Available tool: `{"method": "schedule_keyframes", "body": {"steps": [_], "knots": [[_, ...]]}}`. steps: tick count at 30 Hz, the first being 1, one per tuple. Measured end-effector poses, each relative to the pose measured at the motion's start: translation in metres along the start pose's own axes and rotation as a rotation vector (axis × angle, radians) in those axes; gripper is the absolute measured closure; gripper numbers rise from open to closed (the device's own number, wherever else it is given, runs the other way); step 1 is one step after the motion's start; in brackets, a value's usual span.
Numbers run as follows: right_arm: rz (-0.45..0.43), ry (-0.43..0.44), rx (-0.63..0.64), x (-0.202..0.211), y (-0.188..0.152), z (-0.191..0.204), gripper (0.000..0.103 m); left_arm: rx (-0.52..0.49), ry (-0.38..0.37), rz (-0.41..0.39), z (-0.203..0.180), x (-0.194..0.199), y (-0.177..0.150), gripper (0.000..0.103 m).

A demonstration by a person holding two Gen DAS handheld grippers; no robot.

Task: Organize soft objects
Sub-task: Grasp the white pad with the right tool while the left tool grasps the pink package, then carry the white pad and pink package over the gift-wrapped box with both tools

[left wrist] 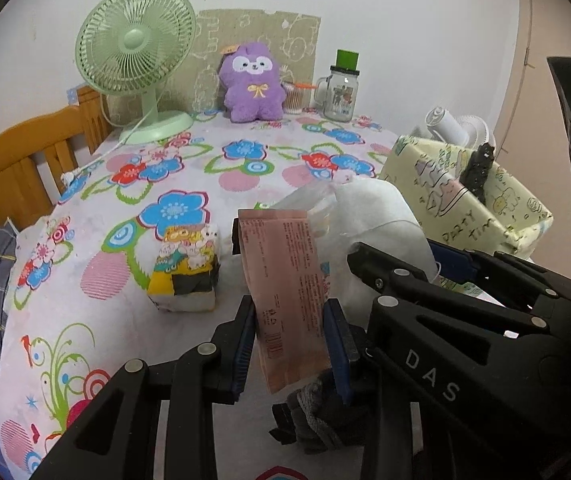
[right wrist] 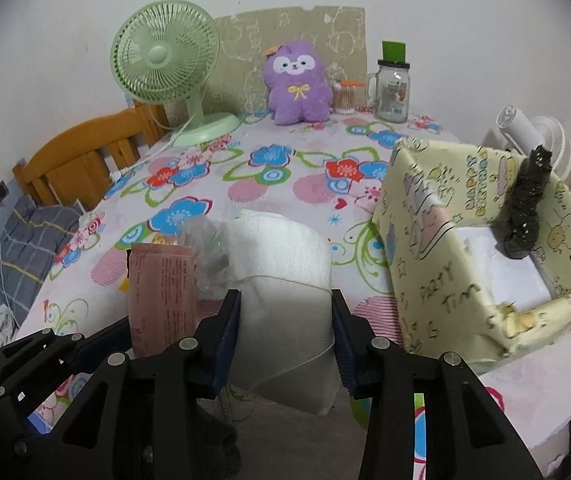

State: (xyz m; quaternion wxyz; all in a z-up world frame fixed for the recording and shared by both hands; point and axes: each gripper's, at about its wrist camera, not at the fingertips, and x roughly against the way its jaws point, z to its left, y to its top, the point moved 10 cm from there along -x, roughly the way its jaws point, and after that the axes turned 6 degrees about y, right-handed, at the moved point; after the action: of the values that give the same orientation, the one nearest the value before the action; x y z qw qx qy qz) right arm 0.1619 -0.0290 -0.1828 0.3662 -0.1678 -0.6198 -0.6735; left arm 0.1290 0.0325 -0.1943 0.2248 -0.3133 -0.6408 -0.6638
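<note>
Seemingly a bed rather than a bench, the wide surface under the floral-print white cloth (left wrist: 245,168) carries everything, its near edge cut off by the black gripper frames. Beside it on the right stands the pale yellow cartoon-print paper-wrapped box (right wrist: 437,280), open-topped, a crumpled black plastic lump (right wrist: 525,208) perched on its rim; what fills its white interior is hard to make out. The bulky white soft bundle tied with thin string (right wrist: 285,280) sits squarely between the right gripper (right wrist: 286,328) jaws, both blue pads pressed against its sides, its lower end hidden behind the frame. The flat pink printed packet (left wrist: 289,300) stands upright in the left gripper (left wrist: 289,344), pinched at its lower half, tight against the white bundle. A crinkled clear plastic wrapper (right wrist: 205,252) is wedged between the two, its outline blurred. Dark grey fabric (left wrist: 317,412) shows beneath the left jaws, its shape unclear. Left of the packet rests a small cartoon-print tissue pack (left wrist: 185,268). At the far wall stand a mint-green desk fan (left wrist: 137,56), a purple plush toy with a yellow bow (left wrist: 253,84) and a glass jar mug with a green top (left wrist: 339,88), well apart from both grippers.
</note>
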Motion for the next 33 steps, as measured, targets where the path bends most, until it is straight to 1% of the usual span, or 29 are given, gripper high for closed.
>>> {"method": "schedule_keyframes", "body": {"steps": [8, 33], "knots": [[-0.041, -0.006, 0.004, 0.021, 0.014, -0.003, 0.057, -0.005, 0.004, -0.044, -0.007, 0.017, 0.015, 0.069], [-0.128, -0.019, 0.015, 0.066, 0.058, -0.023, 0.057, -0.034, 0.006, -0.126, -0.039, 0.044, 0.063, 0.069]]}}
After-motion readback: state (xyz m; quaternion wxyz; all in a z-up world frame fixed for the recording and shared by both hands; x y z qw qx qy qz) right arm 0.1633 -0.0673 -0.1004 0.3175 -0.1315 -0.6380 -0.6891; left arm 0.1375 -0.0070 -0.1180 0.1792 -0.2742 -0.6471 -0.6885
